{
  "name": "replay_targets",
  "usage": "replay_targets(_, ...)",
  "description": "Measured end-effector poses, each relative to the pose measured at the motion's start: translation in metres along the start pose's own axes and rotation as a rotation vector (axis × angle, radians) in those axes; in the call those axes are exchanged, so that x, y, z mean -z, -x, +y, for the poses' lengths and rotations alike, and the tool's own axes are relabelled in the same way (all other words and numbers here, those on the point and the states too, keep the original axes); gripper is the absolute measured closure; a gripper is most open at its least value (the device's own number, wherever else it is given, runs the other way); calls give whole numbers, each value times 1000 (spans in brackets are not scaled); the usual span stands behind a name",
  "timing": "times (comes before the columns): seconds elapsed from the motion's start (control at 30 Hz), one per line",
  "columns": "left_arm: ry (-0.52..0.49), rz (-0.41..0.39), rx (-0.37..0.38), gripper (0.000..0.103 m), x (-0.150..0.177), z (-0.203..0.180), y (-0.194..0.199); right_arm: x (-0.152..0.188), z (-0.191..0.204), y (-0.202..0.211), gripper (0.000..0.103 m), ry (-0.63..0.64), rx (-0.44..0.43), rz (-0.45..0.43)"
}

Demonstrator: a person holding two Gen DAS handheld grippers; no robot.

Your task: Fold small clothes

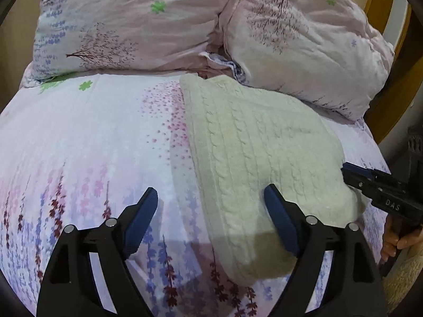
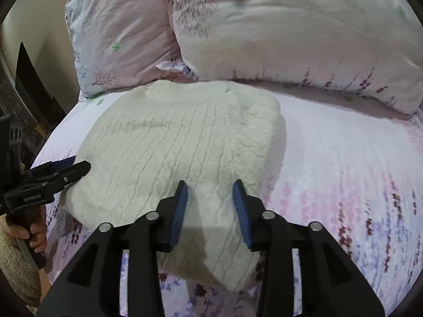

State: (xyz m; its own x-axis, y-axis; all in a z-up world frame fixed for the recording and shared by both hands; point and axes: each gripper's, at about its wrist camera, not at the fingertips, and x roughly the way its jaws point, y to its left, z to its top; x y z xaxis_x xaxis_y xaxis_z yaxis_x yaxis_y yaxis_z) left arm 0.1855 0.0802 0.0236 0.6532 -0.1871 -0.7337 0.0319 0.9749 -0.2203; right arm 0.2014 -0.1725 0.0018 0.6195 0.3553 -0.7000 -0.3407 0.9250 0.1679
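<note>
Here the cream cable-knit sweater (image 1: 253, 142) lies folded into a thick pad on the flowery bed sheet (image 1: 87, 137), its far end almost touching the pink pillows (image 1: 137, 18) at the head of the bed. The left gripper (image 1: 211, 198) hangs above its near left edge with the jaws spread wide and nothing between them. The right gripper (image 2: 210, 189), seen over the near end of the knit, is also parted and empty, though less widely.

I'd judge the next fold or a tidying pinch is in hand. To do it well, each gripper should come down on its own near corner, bite through all the layers at once, and lift evenly so the soft knit doesn't sag or slide apart. Thick wool like this may slip from a shallow grip.

The bundle's long axis runs from the near edge of the bed toward the pillows, with the cable ribs following that line. Which end holds the collar I cannot tell.
</note>
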Motion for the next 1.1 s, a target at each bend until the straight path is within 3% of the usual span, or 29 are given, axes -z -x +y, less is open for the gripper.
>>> replay_targets(0.07, -20, -22, -9, 19, 5, -1, 10, 7, 4, 12, 36, 3, 10, -29)
replay_targets(0.13, -36, -33, -12, 14, 13, 0, 23, 17, 4, 31, 35, 0, 8, -67)
replay_targets(0.27, -60, -47, -24, 8, 33, 2, 46, 39, 5, 57, 21, -25, 5, -100)
replay_targets(0.43, -86, 1, -53, 1, 63, -2, 69, 71, 13, 81, 11, 3, 35, -100)
replay_targets(0.77, -114, 99, -152, 1, 98, -16, 77, 125, 38, 76, 10, 31, 107, 19)
replay_targets(1.1, -147, 168, -215, 1, 107, -29, 63, 136, 44, 65, 10, 25, 193, 75)
